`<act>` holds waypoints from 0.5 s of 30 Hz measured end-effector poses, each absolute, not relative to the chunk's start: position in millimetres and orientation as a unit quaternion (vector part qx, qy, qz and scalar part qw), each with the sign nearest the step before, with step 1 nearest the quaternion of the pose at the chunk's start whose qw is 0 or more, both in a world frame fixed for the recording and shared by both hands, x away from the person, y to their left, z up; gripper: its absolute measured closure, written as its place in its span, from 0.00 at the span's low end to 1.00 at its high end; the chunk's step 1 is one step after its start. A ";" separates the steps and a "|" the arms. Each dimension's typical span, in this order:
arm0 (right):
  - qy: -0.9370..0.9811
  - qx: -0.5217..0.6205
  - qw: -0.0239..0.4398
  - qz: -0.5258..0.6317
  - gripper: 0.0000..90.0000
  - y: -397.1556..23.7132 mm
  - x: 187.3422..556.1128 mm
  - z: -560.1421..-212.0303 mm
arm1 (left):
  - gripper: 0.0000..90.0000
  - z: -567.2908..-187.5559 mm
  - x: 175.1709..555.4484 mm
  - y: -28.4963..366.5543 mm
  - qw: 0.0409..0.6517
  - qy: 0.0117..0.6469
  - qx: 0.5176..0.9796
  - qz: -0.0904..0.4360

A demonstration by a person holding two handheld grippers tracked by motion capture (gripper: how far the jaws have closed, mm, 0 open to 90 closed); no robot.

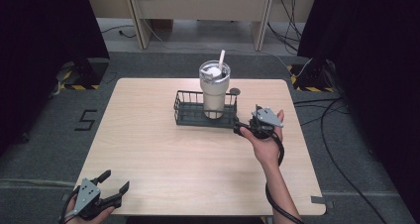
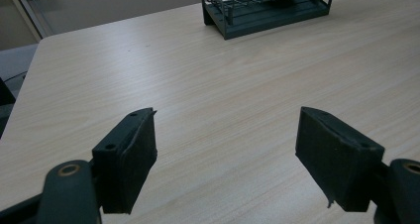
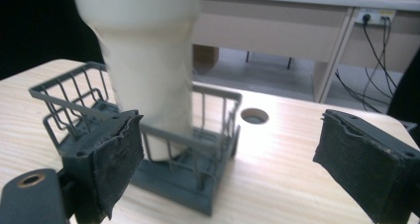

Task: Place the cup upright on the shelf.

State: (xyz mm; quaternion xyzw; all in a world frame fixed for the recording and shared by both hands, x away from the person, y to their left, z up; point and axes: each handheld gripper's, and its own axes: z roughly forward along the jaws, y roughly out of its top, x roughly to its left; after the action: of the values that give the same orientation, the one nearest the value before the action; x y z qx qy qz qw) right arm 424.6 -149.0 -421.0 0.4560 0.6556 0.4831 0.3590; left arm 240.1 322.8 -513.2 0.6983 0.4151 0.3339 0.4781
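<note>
The right claw (image 1: pixel 246 126) gapes wide beside the wire basket (image 1: pixel 190 116) holding the tumbler (image 1: pixel 214 90), while the left claw (image 1: pixel 115 183) hovers wide over the bench (image 1: pixel 163 149).

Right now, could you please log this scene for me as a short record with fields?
surface: wooden table
basket: dark wire basket at the far middle of the table
tumbler: cream tumbler upright in the basket, lid on, straw in it
table hole: round hole just beyond the basket
right gripper: open, beside the basket's right end, holding nothing
left gripper: open, over the near left corner of the table, holding nothing
contact: neither gripper touches the tumbler
</note>
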 end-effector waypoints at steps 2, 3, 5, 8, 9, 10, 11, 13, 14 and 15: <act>0.655 0.460 0.362 0.478 0.12 -155.2 421.0 -423.5 | 0.26 -513.2 240.3 322.5 0.478 0.415 0.698 0.334; 0.654 0.462 0.362 0.477 0.12 -158.5 419.0 -424.6 | 0.26 -513.2 240.3 322.5 0.478 0.415 0.699 0.334; 0.653 0.470 0.364 0.471 0.12 -167.9 412.4 -428.0 | 0.26 -512.8 240.2 322.6 0.478 0.414 0.698 0.335; 0.650 0.475 0.367 0.467 0.12 -176.3 406.7 -430.5 | 0.26 -512.7 240.1 322.5 0.478 0.415 0.698 0.336; 0.650 0.475 0.367 0.467 0.12 -176.3 406.7 -430.5 | 0.26 -512.7 240.1 322.5 0.478 0.415 0.698 0.336; 0.649 0.477 0.367 0.466 0.13 -178.8 405.0 -431.1 | 0.26 -512.6 240.1 322.4 0.478 0.414 0.697 0.336; 0.648 0.478 0.369 0.464 0.13 -181.4 403.2 -431.7 | 0.26 -512.4 240.0 322.4 0.478 0.414 0.697 0.337; 0.647 0.479 0.370 0.464 0.13 -185.7 399.5 -433.0 | 0.26 -512.4 239.9 322.6 0.478 0.414 0.697 0.337; 0.645 0.483 0.370 0.463 0.13 -189.9 396.0 -434.3 | 0.26 -512.4 240.0 322.9 0.477 0.415 0.697 0.338; 0.644 0.483 0.372 0.462 0.13 -192.1 394.1 -434.9 | 0.26 -512.5 240.0 322.9 0.478 0.415 0.697 0.337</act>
State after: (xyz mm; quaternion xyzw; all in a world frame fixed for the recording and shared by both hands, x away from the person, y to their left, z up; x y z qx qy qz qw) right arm 394.1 -192.1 -434.9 0.4831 0.6444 0.4615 0.3719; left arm 240.0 322.9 -512.5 0.6970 0.4150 0.3373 0.4776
